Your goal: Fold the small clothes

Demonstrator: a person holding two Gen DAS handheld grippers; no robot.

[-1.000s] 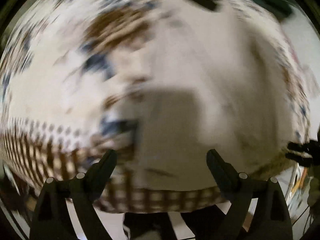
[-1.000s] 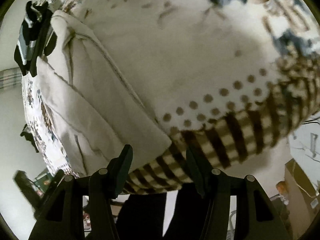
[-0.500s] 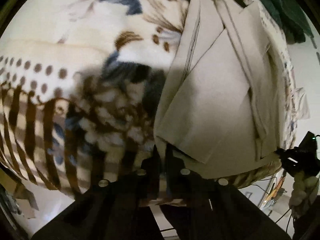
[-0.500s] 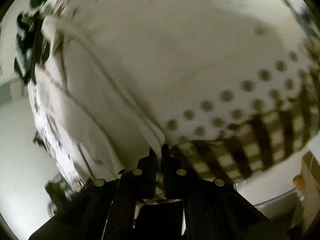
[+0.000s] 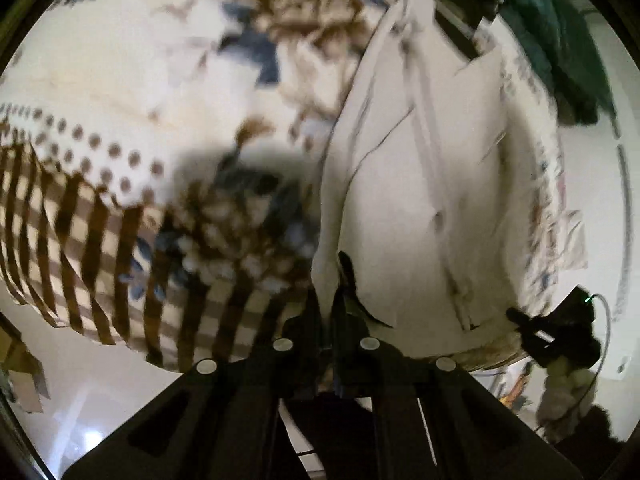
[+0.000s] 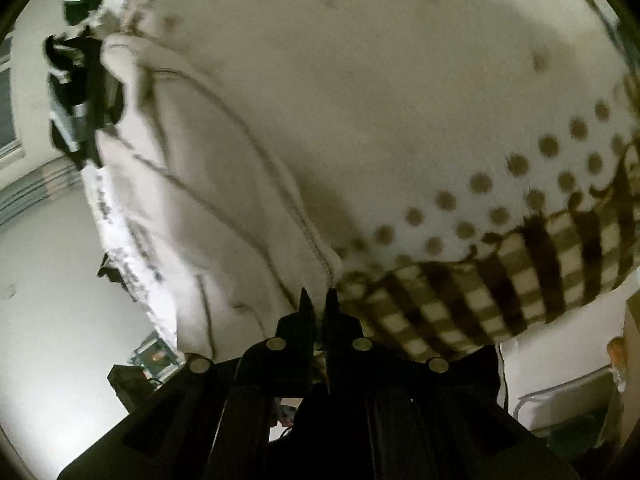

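A beige garment [image 5: 432,184] lies folded lengthwise on a patterned blanket [image 5: 120,120]. My left gripper [image 5: 330,292] is shut on the garment's near left corner. In the right wrist view the same garment [image 6: 192,184] lies at the left, and my right gripper [image 6: 316,300] is shut on its near right corner, at the stitched hem. Both corners sit just above the blanket's checked border [image 6: 480,288].
Dark green clothes [image 5: 560,40] and a black-and-white striped item [image 6: 76,92] lie at the far end of the blanket. The blanket's edge drops to a pale floor [image 5: 80,380]. A black device with a cable [image 5: 560,328] sits at the right.
Both grippers were open a second ago. They closed on the garment's near corners and now hold them; the views have shifted slightly.
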